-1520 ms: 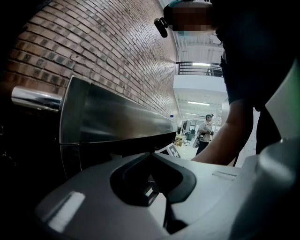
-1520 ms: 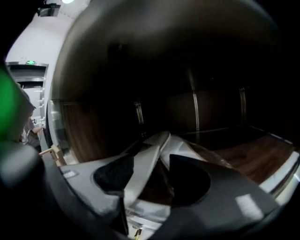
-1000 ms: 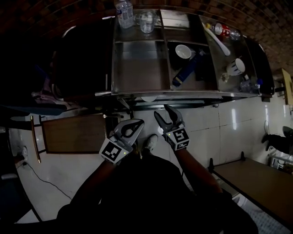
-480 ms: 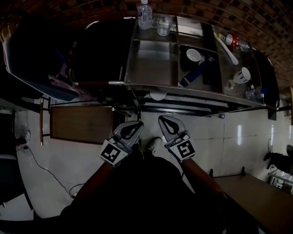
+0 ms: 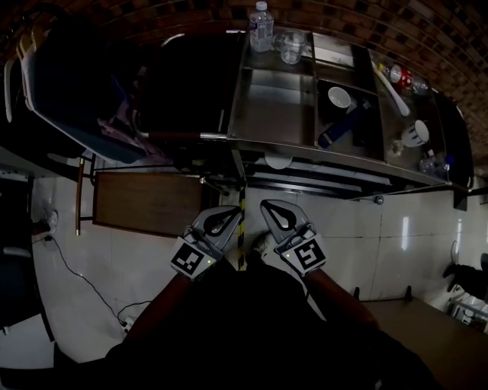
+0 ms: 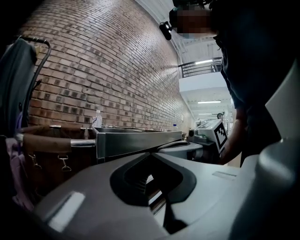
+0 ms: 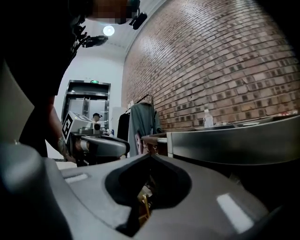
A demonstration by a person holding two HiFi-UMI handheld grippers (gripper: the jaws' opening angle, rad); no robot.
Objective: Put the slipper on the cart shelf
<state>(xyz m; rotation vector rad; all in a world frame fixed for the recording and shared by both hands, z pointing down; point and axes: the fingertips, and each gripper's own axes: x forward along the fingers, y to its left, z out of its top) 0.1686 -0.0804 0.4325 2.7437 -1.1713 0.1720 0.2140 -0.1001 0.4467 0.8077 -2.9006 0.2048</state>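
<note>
Cannot pick out the slipper for certain in any view. See only a pale shoe shape [image 5: 255, 245] on the floor between the two grippers, mostly covered by them and by dark clothing. Cannot tell either what the blue long object [image 5: 335, 135] is, lying tilted in a compartment of the cart [image 5: 268, 114]. Lose the lower shelf in shadow, apart from one white round thing [image 5: 277, 161] peeking out under the top edge. Lose the cart's right end to darkness too.

Find the left gripper [image 5: 233, 210] clenched, tips together, nothing between them. Find the right gripper [image 5: 266, 206] likewise clenched and empty, just beside the left, both over the white floor short of the cart.

Against a second ago: right jaws then spread wide, now pressed together; left jaws unchanged. Cart now further right in the head view, with more of a dark bulky hamper [image 5: 76, 91] showing at the left.

On the cart top, at the back edge: a clear water bottle [image 5: 261, 15] and a glass jug [image 5: 290, 47], both upright. In the dark middle compartment: a white bowl [image 5: 338, 97] with the blue long object just beside it. Further right: a white ladle [image 5: 402, 103], a red-labelled bottle [image 5: 398, 73] lying on its side, and a white mug [image 5: 415, 133].
</note>
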